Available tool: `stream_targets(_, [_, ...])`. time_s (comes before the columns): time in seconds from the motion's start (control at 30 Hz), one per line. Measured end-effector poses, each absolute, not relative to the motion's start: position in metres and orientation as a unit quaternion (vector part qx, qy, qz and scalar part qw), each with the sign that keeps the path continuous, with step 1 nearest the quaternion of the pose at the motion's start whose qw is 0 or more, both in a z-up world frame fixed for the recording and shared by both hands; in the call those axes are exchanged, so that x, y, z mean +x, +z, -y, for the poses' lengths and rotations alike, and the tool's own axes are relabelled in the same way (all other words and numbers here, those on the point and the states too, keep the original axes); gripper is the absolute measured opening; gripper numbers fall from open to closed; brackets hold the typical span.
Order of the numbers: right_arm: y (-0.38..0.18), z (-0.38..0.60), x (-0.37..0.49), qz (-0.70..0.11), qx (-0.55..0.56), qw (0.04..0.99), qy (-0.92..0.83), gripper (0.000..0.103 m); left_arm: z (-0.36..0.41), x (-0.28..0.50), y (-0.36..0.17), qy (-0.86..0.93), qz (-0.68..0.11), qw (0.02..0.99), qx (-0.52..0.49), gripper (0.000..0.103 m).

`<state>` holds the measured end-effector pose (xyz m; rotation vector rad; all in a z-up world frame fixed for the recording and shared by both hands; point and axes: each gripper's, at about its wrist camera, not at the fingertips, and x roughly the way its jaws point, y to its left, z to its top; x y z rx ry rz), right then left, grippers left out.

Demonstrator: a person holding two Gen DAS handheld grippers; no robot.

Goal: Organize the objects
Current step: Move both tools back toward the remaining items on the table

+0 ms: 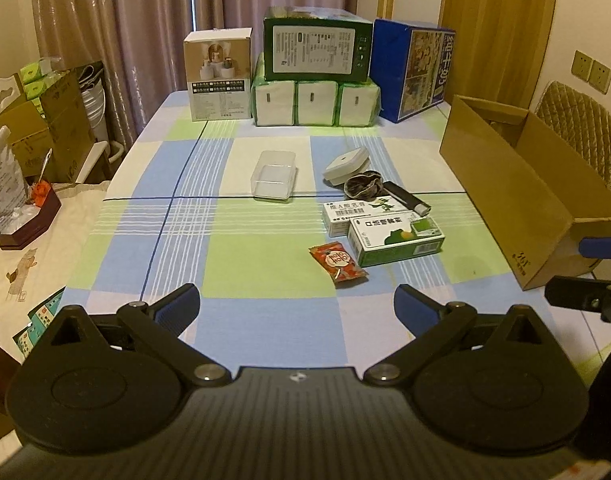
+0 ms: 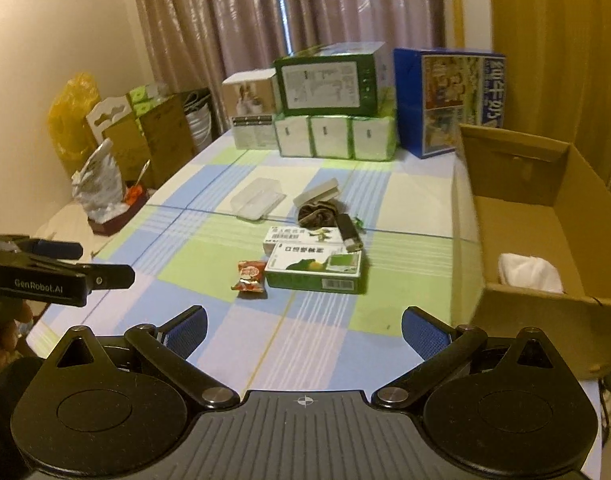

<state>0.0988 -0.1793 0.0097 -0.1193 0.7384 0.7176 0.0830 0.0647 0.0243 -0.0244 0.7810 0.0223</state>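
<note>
Nearest the lens we see the left gripper (image 1: 296, 306), its blue-padded fingers spread wide apart and holding nothing, hovering above the checked tablecloth (image 1: 241, 272). We see the right gripper (image 2: 303, 330) in the same condition: fingers wide apart, nothing between them, above the near end of the table.

Item positions, as we read them from the left wrist view:

- Red snack packet (image 1: 337, 264): lies flat, closest to both grippers, just left of the green medicine box (image 1: 397, 238).
- White medicine box (image 1: 361, 216): directly behind the green medicine box and touching it.
- Black lighter-shaped stick (image 1: 407, 199): lies beside the white medicine box, on its far right.
- Dark scrunchie (image 1: 363, 185): touches the stick and sits against a white lidded case (image 1: 345, 164), which rests tilted.
- Clear plastic container (image 1: 274, 176): open side up, well apart from the cluster, to its left.

We find an open cardboard box (image 2: 541, 216) at the right edge of the table; the right wrist view shows a white bundle (image 2: 529, 272) inside it, at the near end. We cannot tell what the bundle is.

Along the far edge stand a white carton (image 1: 219, 74), a tissue pack (image 1: 315, 102) with a green carton (image 1: 317, 46) on top, and a blue carton (image 1: 413, 68).
</note>
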Motion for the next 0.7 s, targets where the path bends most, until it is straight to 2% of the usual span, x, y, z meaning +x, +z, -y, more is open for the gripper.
stream_targets(0.7, [-0.093, 0.109, 0.210, -0.368, -0.148, 0.842, 0.365, 0.101, -0.073, 0.173, -0.035, -0.003, -0.422, 0.906, 0.007, 0.102])
